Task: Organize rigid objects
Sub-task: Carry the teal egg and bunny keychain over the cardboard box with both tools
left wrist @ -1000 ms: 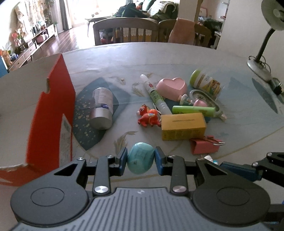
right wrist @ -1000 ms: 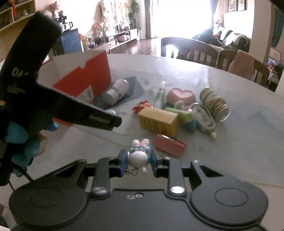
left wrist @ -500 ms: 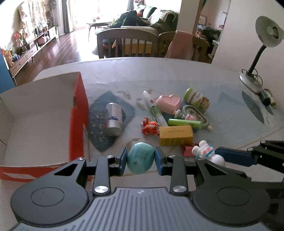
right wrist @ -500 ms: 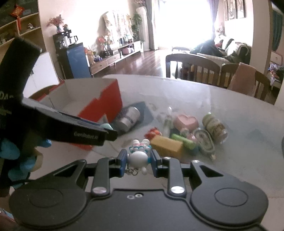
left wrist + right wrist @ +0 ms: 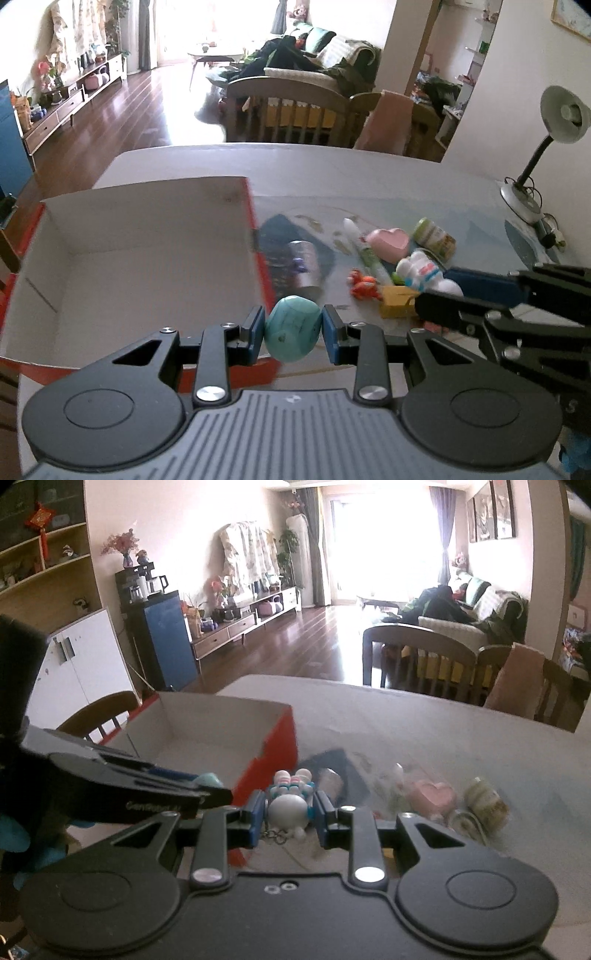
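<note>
My left gripper (image 5: pixel 293 333) is shut on a turquoise egg-shaped stone (image 5: pixel 293 332), held in the air by the near right corner of the open red cardboard box (image 5: pixel 140 266). My right gripper (image 5: pixel 289 814) is shut on a white rabbit keychain figure (image 5: pixel 288 805), held above the table to the right of the box (image 5: pixel 221 731). The rabbit figure also shows in the left wrist view (image 5: pixel 424 271), right of the stone. The box's white inside is bare where it shows.
On the table right of the box lie a silver can (image 5: pixel 304 264), a white tube (image 5: pixel 364 247), a pink heart dish (image 5: pixel 389 242), a green-lidded jar (image 5: pixel 434 236), an orange toy (image 5: pixel 364 286) and a yellow box (image 5: pixel 397 299). A desk lamp (image 5: pixel 543 155) stands far right.
Both grippers have risen from the table and moved left toward the box, each still holding its object. The box's inside has come into view.
</note>
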Tool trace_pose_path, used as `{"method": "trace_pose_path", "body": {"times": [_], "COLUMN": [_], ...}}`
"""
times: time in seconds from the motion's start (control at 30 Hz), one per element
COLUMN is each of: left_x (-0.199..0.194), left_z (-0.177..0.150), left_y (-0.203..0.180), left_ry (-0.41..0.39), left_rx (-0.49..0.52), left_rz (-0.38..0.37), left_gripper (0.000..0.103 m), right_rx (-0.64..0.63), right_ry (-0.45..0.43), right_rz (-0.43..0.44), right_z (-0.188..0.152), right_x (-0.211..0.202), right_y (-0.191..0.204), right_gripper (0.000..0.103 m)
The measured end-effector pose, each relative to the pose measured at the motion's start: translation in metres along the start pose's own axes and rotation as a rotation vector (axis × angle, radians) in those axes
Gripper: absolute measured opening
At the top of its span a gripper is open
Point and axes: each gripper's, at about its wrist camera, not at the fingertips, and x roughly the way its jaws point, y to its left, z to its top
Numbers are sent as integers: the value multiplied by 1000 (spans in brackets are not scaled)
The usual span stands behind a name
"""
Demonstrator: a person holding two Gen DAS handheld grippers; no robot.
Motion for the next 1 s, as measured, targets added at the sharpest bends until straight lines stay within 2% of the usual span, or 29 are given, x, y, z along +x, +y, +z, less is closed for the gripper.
{"method": "trace_pose_path", "body": {"times": [0.27, 0.53, 0.83, 1.0], "left_x": [-13, -4, 46, 77], "left_z": [9, 25, 38, 33], "left_y": [64, 123, 169, 182], "left_ry": [-4, 10, 89, 172], "left_rx": [-16, -29, 11, 33], "left_rz": [47, 86, 147, 138], "left_gripper": [32, 32, 32, 32], "right_rx": [-35, -44, -57, -65], "right_ry": [-1, 45, 158, 234], "right_rz": [-2, -13, -26, -45], "right_z": [20, 28, 22, 15], "right_x": [35, 82, 147, 178], "right_y": [47, 79, 98, 106], "right_gripper": [27, 27, 27, 27]}}
